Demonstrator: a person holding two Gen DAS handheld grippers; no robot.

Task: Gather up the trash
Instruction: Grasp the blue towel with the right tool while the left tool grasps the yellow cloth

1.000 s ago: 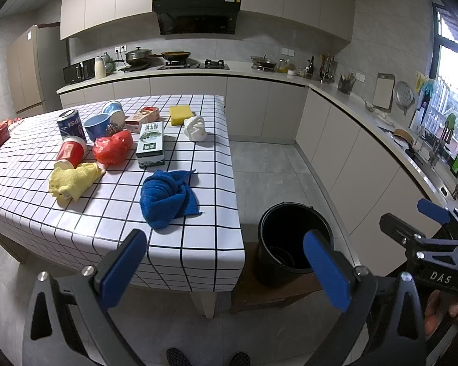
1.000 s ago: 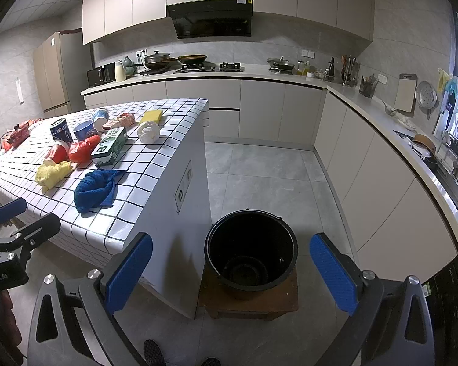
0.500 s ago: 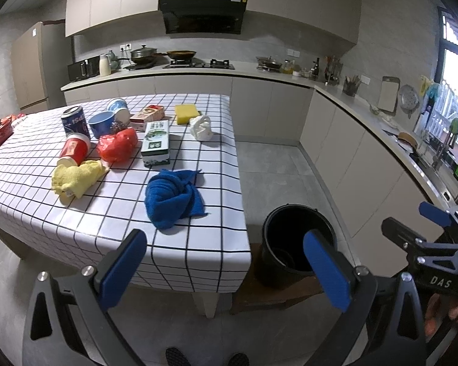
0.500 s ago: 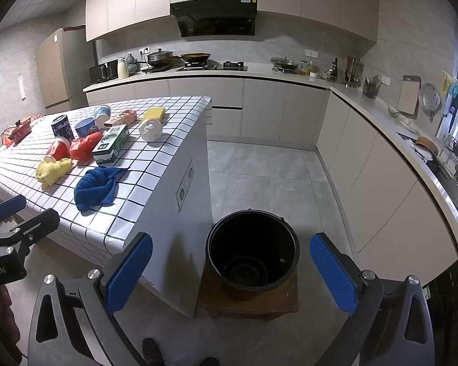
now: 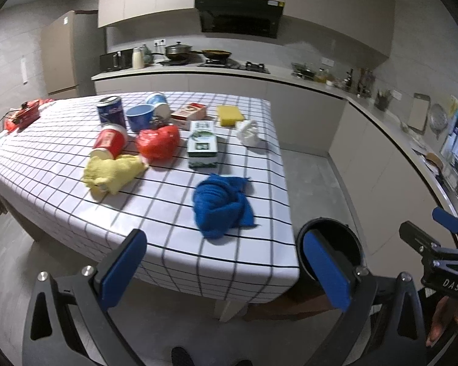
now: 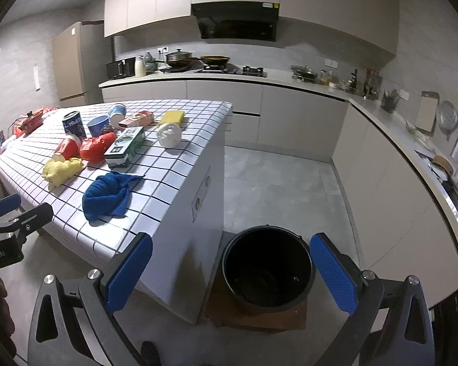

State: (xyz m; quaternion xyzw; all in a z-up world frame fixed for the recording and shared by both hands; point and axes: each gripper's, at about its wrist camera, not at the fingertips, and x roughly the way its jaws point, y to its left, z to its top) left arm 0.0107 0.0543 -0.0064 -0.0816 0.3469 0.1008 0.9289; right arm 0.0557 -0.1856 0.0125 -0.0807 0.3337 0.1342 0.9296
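A checked table carries a blue cloth, a yellow cloth, a red crumpled bag, a red cup on its side, a green box, a white crumpled wad, a yellow sponge, cups and a can. A black bucket stands on the floor by the table's right end. My left gripper hangs open before the table's near edge. My right gripper is open above the bucket. Neither holds anything.
Kitchen counters run along the back and right walls, with a stove and pots. A fridge stands at the back left. Grey floor lies between table and counters. The bucket rests on a low wooden stand. Shoes show at the bottom edge.
Both views have shifted closer to the table and slightly left; the table items appear larger. Both grippers stay open and nothing on the table has moved.
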